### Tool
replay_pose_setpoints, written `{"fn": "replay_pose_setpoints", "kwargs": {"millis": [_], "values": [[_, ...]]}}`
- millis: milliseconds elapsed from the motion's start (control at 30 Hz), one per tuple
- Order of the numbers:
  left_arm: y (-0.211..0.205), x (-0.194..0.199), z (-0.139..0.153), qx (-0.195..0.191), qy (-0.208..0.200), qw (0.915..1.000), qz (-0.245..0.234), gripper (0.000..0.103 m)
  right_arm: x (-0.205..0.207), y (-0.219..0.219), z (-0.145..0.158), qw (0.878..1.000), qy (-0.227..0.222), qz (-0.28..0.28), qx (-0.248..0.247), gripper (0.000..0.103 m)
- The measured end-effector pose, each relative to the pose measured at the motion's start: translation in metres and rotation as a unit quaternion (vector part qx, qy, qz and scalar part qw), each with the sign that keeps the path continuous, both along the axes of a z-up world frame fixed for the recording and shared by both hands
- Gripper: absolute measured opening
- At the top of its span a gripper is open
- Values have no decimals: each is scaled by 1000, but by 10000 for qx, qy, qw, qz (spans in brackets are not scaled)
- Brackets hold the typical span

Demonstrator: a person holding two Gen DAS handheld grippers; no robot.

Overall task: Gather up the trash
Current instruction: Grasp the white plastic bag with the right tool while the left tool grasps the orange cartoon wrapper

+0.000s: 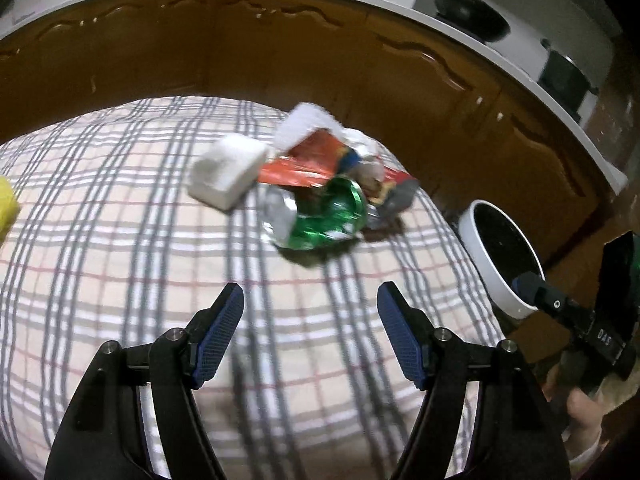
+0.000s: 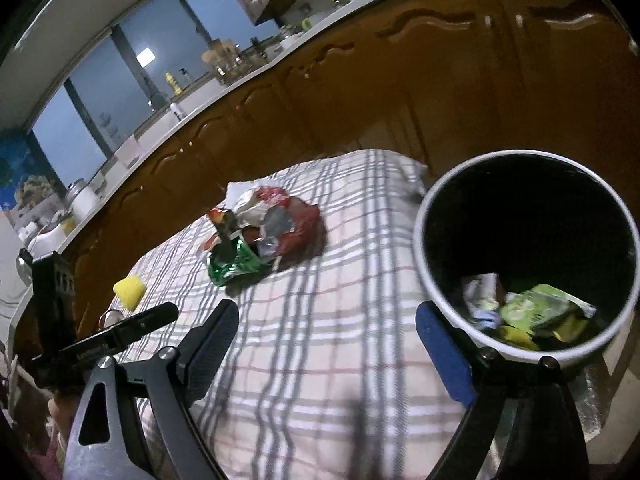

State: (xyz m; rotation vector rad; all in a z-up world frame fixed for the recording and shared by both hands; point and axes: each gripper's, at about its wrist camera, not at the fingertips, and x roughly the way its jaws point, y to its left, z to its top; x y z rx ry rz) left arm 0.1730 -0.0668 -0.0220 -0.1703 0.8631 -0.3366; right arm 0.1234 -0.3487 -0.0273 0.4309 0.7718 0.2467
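A heap of trash lies on the checked tablecloth [image 1: 120,240]: a green foil wrapper [image 1: 332,212], a red wrapper [image 1: 308,164] and a white crumpled tissue [image 1: 308,124], with a white block [image 1: 228,172] beside them. My left gripper [image 1: 310,308] is open, short of the heap, nothing between its fingers. My right gripper [image 2: 326,328] is open and empty, its right finger [image 2: 444,356] near the bin's rim. The white bin [image 2: 424,256] holds several wrappers [image 2: 540,312]. In the right wrist view the green wrapper [image 2: 236,264] and red wrapper [image 2: 296,224] lie mid-table.
A yellow sponge [image 2: 129,291] lies at the table's left; its edge [image 1: 6,204] shows in the left wrist view. Brown cabinets [image 1: 240,52] under a white counter stand behind the table. The bin [image 1: 500,256] stands off the table's right side. The other gripper's body [image 2: 100,336] shows at left.
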Motion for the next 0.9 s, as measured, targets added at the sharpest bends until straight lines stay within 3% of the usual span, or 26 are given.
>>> {"fn": "replay_pose_setpoints", "kwargs": {"millis": [300,667,767,800,900], "values": [[33,30,5,27,-55,9997,246,70,45,34,6,9993,-4,348,142,91],[48,115,-7,139,252,9993,238,73,171,65,-4,9960,391,630,507,90],[47,136,-14,237,299,9989,265,73,193,79,-14,9935,626,844,429,76],[46,143,-18,282,381,9985,256,73,196,84,-17,9928,693,915,338,67],[41,148,-27,345,520,9979,149,73,188,95,-24,9899,824,1136,186,60]]}}
